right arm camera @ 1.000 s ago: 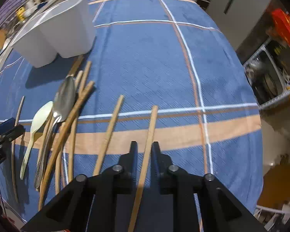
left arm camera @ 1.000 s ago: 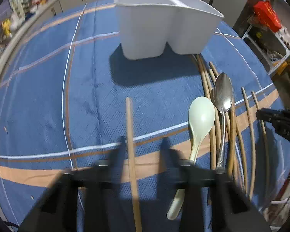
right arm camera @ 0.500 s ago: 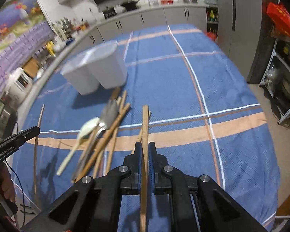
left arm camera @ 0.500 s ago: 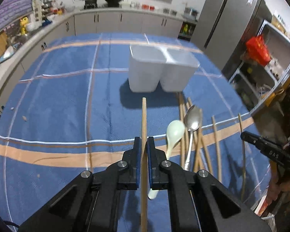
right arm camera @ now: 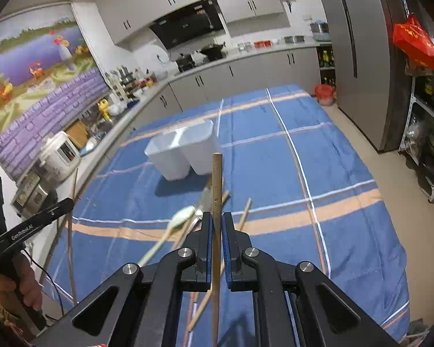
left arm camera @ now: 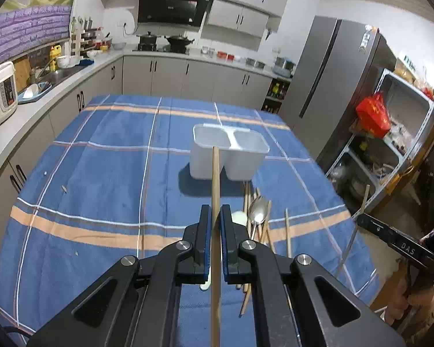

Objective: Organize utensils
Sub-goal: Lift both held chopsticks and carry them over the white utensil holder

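My left gripper (left arm camera: pixel 215 217) is shut on a wooden chopstick (left arm camera: pixel 215 179), held high above the table and pointing at the white two-compartment holder (left arm camera: pixel 228 151). My right gripper (right arm camera: pixel 216 222) is shut on another wooden chopstick (right arm camera: pixel 216 179), also lifted, pointing toward the same holder (right arm camera: pixel 182 150). On the blue cloth lie a metal spoon (left arm camera: pixel 257 212), a pale ceramic spoon (right arm camera: pixel 176 219) and several loose chopsticks (left arm camera: pixel 287 231). The right gripper shows at the right edge of the left wrist view (left arm camera: pixel 396 243); the left one shows at the left of the right wrist view (right arm camera: pixel 34 222).
The table has a blue striped cloth (left arm camera: pixel 107 173). Kitchen counters (left arm camera: pixel 58 72) run along the left and back. A fridge (left arm camera: pixel 329 86) and a metal shelf rack (left arm camera: pixel 390 144) stand to the right of the table. A rice cooker (right arm camera: pixel 59 156) sits on the counter.
Both grippers have closed on a chopstick each and lifted them well off the cloth. Both views have pulled up and back, so the holder looks smaller and farther.
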The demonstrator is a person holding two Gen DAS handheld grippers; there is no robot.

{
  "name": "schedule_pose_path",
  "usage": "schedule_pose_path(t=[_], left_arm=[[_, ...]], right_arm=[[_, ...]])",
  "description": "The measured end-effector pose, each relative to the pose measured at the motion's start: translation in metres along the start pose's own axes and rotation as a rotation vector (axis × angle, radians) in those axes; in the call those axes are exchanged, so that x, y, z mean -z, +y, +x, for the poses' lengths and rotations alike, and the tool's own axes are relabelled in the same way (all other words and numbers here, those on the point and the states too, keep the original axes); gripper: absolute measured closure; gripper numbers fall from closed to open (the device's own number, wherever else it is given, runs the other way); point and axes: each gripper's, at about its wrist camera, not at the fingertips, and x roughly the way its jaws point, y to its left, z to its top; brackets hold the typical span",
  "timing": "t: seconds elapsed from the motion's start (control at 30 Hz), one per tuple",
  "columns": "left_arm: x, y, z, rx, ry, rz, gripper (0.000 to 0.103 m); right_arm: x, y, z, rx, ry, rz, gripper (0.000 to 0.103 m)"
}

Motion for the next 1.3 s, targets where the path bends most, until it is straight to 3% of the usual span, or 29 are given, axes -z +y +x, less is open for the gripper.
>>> schedule_pose_path(t=[0.33, 0.6, 0.77, 1.0, 1.3], left_arm=[[-0.056, 0.004, -0.009, 0.037, -0.128, -0.009, 0.097], [-0.143, 0.0, 0.032, 0.054, -0.246, -0.008, 0.097], [-0.195, -0.005, 0.081, 0.064, -0.294, -0.017, 0.097], [-0.228, 0.003, 0.166, 0.064, -0.274, -0.075, 0.097], [-0.205, 0.011, 0.24, 0.021, -0.186, -0.033, 0.097]], right_arm=[[-0.057, 0.025, -0.015, -0.035, -0.132, -0.021, 0.096], [-0.142, 0.048, 0.009, -0.076, -0.227, -0.017, 0.096], [-0.193, 0.057, 0.05, -0.02, -0.267, -0.028, 0.096], [-0.225, 0.046, 0.116, 0.052, -0.226, 0.008, 0.096], [-0.199, 0.026, 0.196, 0.061, -0.031, 0.009, 0.096]])
